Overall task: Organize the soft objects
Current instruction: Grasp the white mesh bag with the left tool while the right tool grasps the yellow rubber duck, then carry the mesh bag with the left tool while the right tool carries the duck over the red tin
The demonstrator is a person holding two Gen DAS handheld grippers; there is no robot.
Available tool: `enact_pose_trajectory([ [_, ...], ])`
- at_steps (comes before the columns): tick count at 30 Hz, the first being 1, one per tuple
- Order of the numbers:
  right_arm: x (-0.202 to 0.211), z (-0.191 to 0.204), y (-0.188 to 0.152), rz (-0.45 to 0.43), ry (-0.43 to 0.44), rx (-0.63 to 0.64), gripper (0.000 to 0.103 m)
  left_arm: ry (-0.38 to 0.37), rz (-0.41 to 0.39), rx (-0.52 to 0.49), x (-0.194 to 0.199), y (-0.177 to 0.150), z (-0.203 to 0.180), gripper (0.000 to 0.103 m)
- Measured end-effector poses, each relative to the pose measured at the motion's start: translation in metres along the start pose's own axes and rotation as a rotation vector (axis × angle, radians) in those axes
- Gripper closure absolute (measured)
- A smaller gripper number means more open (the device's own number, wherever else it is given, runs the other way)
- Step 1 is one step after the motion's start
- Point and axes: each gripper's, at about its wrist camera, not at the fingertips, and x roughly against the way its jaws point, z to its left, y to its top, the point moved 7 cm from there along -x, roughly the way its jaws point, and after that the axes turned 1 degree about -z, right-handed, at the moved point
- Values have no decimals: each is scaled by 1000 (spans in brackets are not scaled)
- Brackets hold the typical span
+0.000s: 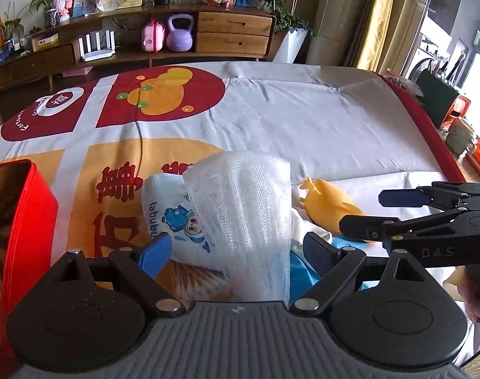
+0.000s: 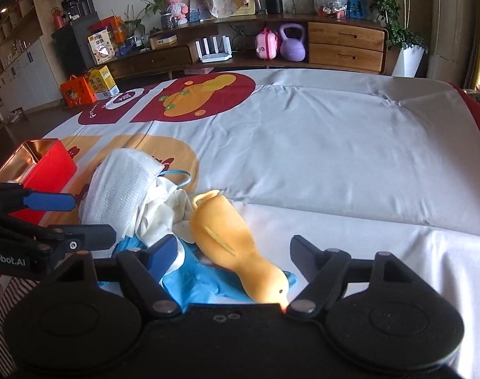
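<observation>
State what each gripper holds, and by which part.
Nothing. The left gripper is open around the gauze roll; the right gripper is open around the duck.

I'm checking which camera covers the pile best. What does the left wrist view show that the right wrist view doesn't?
Only the left wrist view shows the printed cartoon cloth tucked under the white mesh cloth, and brown contents inside the red tin.

Only the right wrist view shows the yellow duck toy head to tail, the crumpled white cloth and the blue loop.

Both show the mesh cloth, the duck, blue fabric, the tin, and both tools open: left tool, right tool.
</observation>
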Motion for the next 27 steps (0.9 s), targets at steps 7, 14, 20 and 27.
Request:
enact_pose_trajectory([
  [7,-15,-1,2,14,17,-4,37,-11,3,-14,-10,0,-4,23],
  [14,-22,-5,-2,27,47,-50,50,-29,-11,-14,-11,0,-4,52],
  [20,-19,-7,-1,15,44,-80,59,-35,-15,-16,-9,-1,-3,73],
  [27,-11,-7,-1,-7,21,-106,72,-38,-26,-28,-1,0,-4,89],
])
